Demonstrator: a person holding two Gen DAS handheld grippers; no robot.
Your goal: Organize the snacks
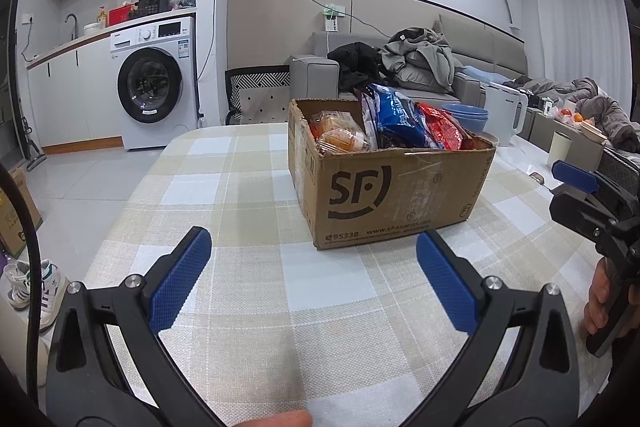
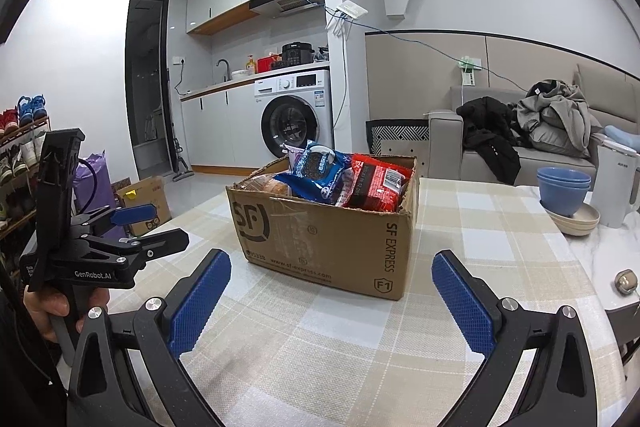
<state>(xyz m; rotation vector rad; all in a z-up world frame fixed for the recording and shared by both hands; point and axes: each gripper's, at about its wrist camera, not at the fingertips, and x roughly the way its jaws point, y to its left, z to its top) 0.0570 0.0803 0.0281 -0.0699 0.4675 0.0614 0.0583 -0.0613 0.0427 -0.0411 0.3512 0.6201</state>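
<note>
An open cardboard SF box [image 1: 400, 195] stands on the checked tablecloth, also in the right wrist view [image 2: 320, 239]. Inside it are a blue snack bag [image 1: 396, 115] [image 2: 316, 175], a red snack bag [image 1: 444, 129] [image 2: 376, 183] and clear-wrapped orange pastries [image 1: 340, 137]. My left gripper [image 1: 314, 275] is open and empty, low over the cloth in front of the box. My right gripper [image 2: 332, 297] is open and empty, in front of the box's corner. Each gripper shows in the other's view: the right one [image 1: 576, 179], the left one [image 2: 132, 223].
Stacked blue bowls [image 2: 564, 191] on beige plates and a white kettle [image 2: 616, 183] stand at the table's right. A small round object [image 2: 626, 281] lies near the right edge. A sofa with clothes [image 1: 416, 63] is behind. A cardboard box [image 2: 146, 199] sits on the floor to the left.
</note>
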